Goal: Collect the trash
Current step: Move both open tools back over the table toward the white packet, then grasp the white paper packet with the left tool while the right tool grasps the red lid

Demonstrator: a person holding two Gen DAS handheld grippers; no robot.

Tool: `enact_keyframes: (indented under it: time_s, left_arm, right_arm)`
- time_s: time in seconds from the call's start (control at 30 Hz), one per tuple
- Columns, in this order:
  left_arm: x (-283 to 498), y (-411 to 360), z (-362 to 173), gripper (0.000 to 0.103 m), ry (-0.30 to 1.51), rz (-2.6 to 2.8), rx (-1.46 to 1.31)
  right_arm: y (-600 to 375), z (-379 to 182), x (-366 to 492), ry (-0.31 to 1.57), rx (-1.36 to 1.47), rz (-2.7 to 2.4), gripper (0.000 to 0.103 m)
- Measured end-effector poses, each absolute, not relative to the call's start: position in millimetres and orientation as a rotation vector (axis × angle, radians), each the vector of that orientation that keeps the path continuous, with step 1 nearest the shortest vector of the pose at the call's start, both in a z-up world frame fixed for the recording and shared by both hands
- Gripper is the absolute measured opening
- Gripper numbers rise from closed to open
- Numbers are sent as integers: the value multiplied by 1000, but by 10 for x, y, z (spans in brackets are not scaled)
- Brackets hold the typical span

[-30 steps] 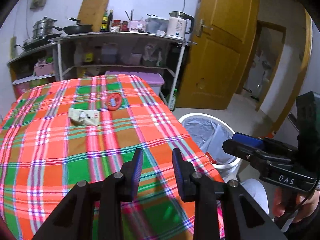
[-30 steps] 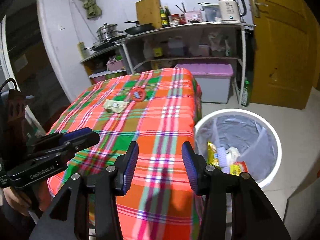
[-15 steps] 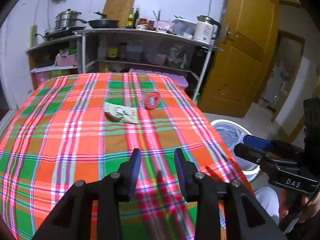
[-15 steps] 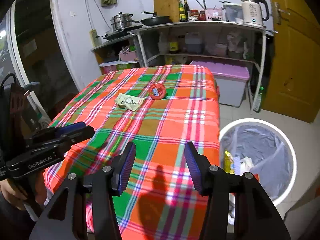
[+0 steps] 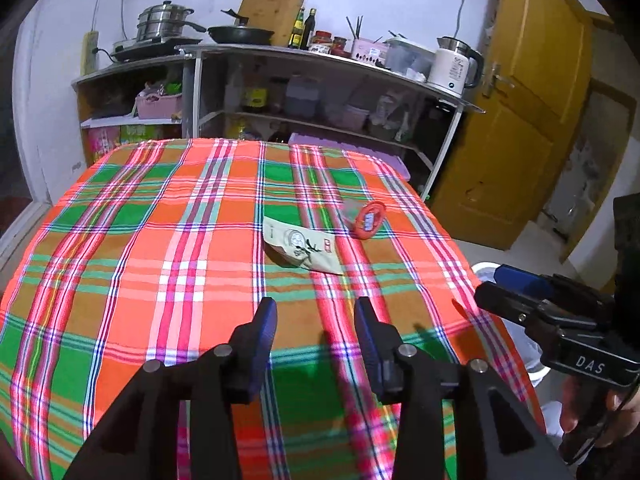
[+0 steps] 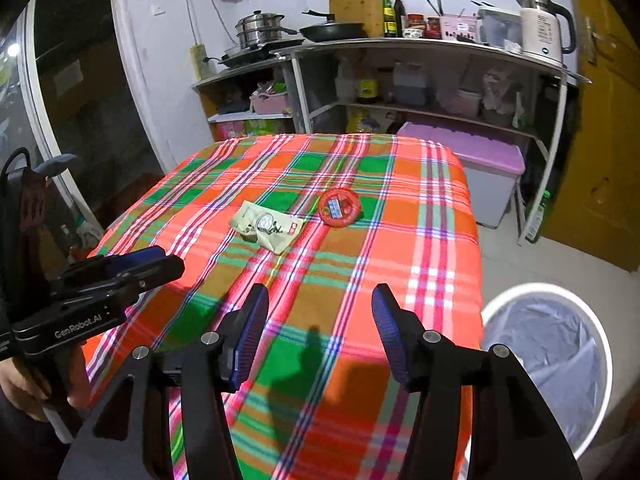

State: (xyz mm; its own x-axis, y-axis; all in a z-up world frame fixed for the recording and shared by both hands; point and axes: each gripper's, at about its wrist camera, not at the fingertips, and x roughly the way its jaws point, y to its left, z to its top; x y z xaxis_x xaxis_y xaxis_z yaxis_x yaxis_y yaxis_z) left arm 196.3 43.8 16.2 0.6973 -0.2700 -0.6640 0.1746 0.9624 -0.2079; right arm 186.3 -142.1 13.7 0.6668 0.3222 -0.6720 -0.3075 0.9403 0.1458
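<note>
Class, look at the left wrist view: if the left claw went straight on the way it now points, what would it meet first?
Probably the beige wrapper on the plaid tablecloth. The left claw, jaws opening and empty, points down toward it; at this angle it may touch bare cloth just short of it.

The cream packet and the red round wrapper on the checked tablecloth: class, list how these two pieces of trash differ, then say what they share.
The cream packet is pale and roughly rectangular; the red round wrapper is bright red and circular.
The cream packet carries dark print; the red round wrapper has a blue-and-white label at its centre.
The cream packet lies nearer the tools; the red round wrapper lies farther back.
Both rest on the tablecloth, untouched.
</note>
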Motion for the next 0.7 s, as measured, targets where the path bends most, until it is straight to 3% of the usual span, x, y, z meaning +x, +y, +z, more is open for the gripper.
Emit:
enact_keyframes:
  time_s: [0.7]
  left_arm:
    - [3009,606,-177,52,875,-240,-240]
  right_arm:
    - [-1186,-151,3057,823,-22,351,55]
